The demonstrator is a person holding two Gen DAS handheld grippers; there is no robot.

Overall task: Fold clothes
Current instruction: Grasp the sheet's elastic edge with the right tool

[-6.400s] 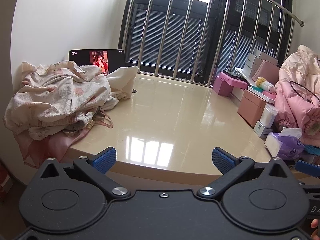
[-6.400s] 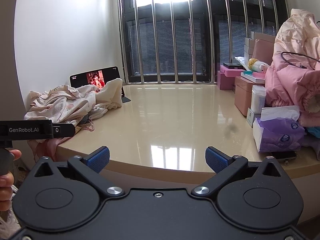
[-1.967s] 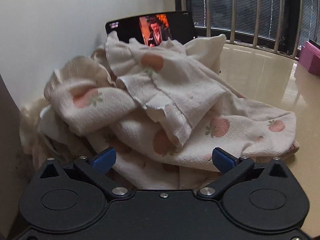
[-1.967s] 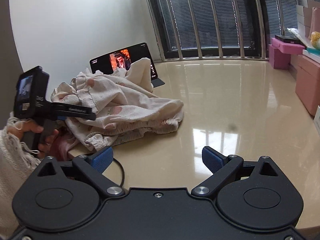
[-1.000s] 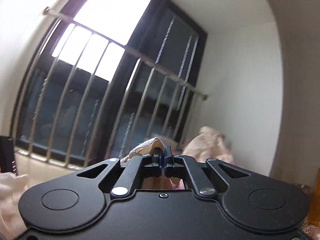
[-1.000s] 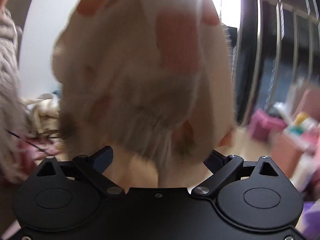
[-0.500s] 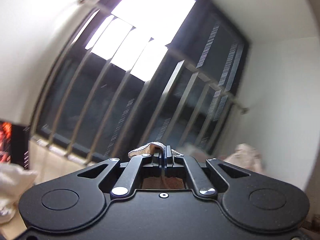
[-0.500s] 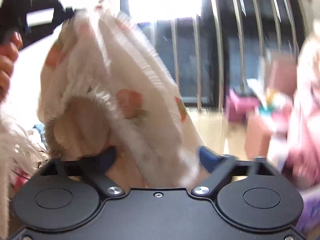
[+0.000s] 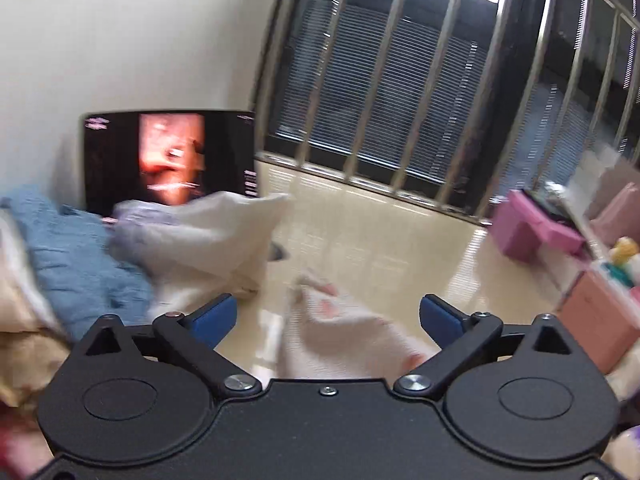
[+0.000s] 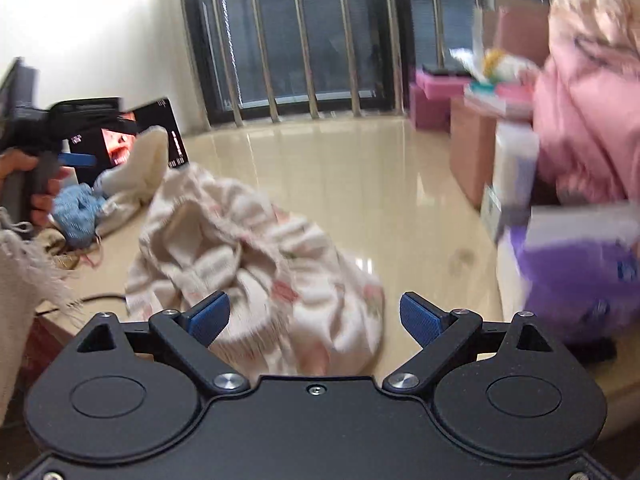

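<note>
A cream garment with a pink fruit print [image 10: 256, 264] lies crumpled on the beige table [image 10: 360, 184], just in front of my right gripper [image 10: 314, 316], which is open with nothing between its fingers. In the left wrist view the same garment [image 9: 344, 332] lies below my left gripper [image 9: 326, 318], which is open too. The right wrist view shows the left gripper [image 10: 78, 158] held by a hand at the far left. A pile of other clothes, blue [image 9: 76, 256] and white [image 9: 208, 236], sits at the table's left.
A tablet [image 9: 168, 160] playing video leans on the wall behind the pile. Pink boxes [image 10: 432, 96], a purple tissue pack [image 10: 576, 272] and pink bedding [image 10: 588, 112] crowd the right side. Window bars [image 10: 304, 40] run along the back. A cable [image 10: 96, 298] lies at the front left edge.
The left gripper was shut on the printed garment and raised high; now it is open and lowered. The garment has dropped from in front of the right camera onto the table.
</note>
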